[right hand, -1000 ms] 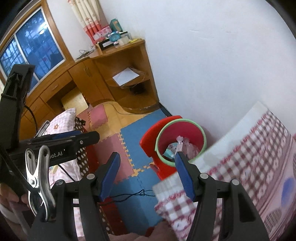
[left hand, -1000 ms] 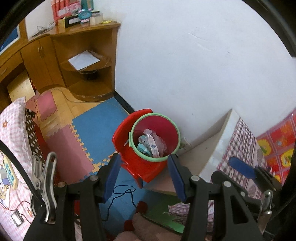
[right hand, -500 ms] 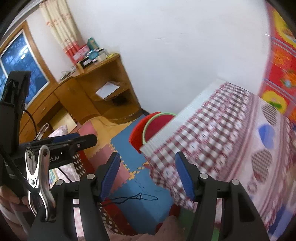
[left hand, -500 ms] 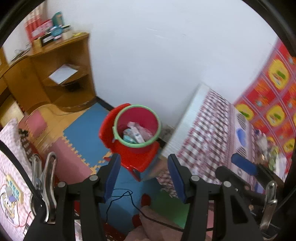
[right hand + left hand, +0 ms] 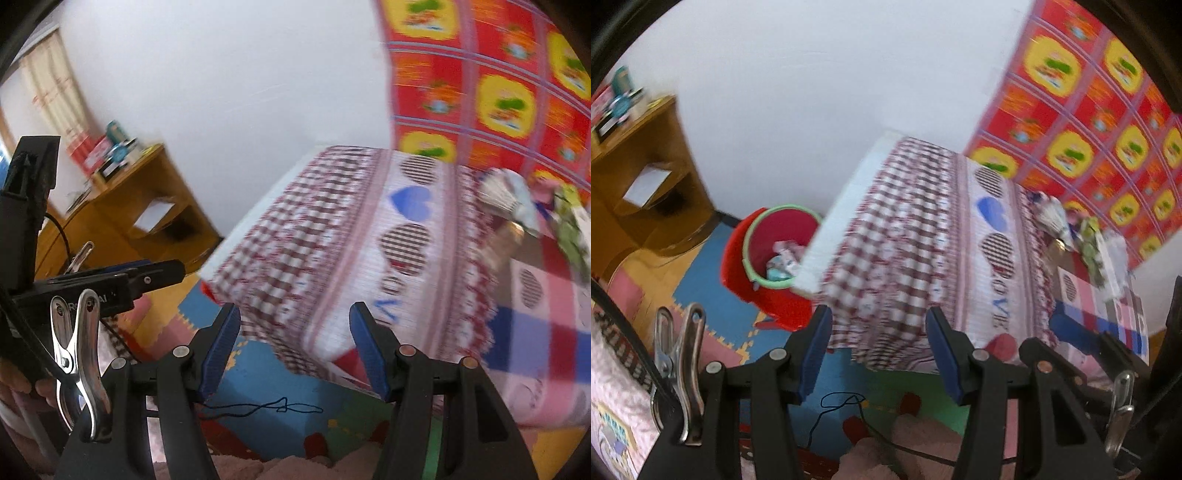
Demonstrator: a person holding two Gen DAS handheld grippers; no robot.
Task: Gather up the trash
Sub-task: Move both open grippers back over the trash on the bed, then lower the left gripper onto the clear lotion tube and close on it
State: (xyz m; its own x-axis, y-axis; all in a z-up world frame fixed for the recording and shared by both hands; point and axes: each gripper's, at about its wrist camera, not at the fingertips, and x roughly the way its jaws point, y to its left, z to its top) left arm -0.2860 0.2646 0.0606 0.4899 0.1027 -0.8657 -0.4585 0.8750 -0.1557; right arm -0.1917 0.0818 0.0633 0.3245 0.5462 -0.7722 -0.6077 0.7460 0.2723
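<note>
Here, left hand-held gripper (image 5: 879, 354) agape, red bin (image 5: 775, 251) beside bed (image 5: 923, 236).

Bed (image 5: 849, 206) hides part of bin (image 5: 764, 236) (trash (image 5: 1067, 225) blurred).

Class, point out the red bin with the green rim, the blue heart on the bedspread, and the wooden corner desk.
Red bin with green rim (image 5: 753, 236), left wrist view: on its green rim.
Blue heart (image 5: 412, 201), right wrist view: its middle.
Wooden corner desk (image 5: 147, 177), right wrist view: its top's front edge.

One red bin (image 5: 764, 266), one bed (image 5: 916, 236), one wooden shelf unit (image 5: 639, 177), two claws.
</note>
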